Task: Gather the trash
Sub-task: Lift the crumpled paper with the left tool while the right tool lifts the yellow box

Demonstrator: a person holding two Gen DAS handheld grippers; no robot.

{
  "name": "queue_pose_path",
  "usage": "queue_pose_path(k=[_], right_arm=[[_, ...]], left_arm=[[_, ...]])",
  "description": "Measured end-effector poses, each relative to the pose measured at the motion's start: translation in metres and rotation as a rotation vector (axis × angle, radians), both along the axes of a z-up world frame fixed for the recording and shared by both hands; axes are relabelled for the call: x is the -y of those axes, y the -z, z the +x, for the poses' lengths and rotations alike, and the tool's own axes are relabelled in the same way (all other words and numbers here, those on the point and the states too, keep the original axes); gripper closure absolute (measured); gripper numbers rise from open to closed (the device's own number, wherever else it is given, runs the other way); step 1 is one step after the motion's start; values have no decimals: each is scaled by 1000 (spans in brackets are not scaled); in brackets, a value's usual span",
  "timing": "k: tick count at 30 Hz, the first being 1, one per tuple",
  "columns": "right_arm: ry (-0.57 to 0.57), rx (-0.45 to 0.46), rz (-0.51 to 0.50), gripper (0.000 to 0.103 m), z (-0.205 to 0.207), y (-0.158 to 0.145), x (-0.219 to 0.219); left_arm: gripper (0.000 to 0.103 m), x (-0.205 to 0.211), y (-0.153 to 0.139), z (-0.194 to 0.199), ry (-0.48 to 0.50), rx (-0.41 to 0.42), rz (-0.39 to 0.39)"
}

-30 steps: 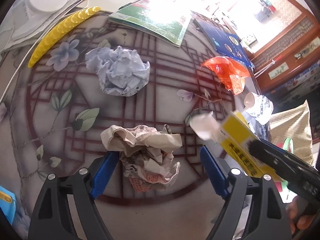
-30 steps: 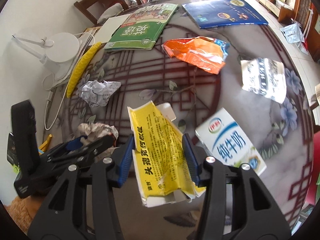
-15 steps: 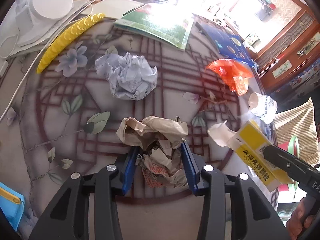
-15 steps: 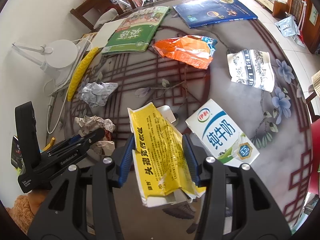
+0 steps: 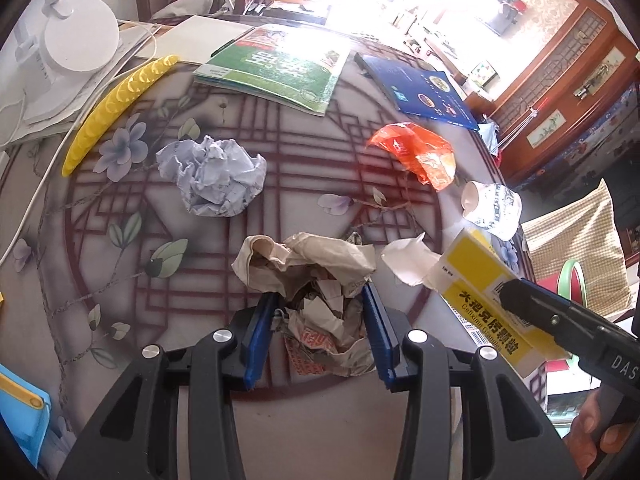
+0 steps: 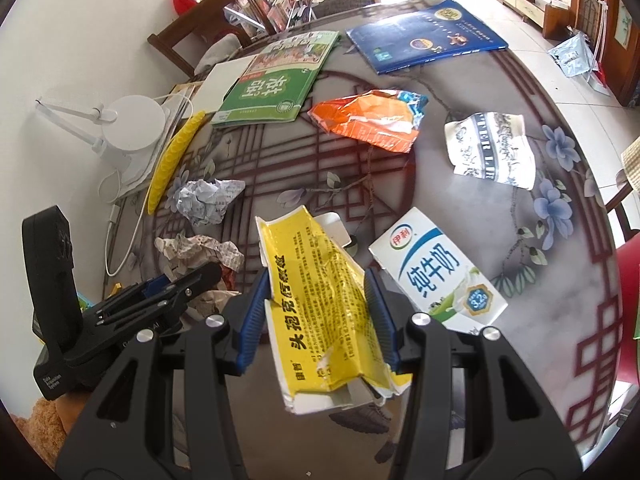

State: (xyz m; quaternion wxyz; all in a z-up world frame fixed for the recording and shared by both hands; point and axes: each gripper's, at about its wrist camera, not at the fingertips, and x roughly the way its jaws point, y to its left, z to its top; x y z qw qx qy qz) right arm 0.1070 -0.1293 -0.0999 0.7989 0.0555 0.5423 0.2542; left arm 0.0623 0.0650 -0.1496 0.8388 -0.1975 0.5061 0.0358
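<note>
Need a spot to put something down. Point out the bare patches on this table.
Bare tabletop lies between the flattened blue-and-white paper cup and the white milk carton. Another patch separates the crumpled bluish paper ball from the orange plastic wrapper. Around the crumpled newspaper wad it is crowded.

Crumpled matt paper wad [image 5: 308, 280], apparently newsprint

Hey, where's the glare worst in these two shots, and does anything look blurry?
Left wrist view: window light blows out the top centre, washing over the green book. Right wrist view: evenly lit, only mild overexposure at the top right edge. Both stay sharp, though fisheye bends the table edge.
</note>
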Motion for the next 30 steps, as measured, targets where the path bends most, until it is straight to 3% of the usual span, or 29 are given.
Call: queue_pose_path(k=[30], right_arm=[[97,3,41,56,-16,-6,58]], left_arm=[[62,44,-11,-10,71,0,31]])
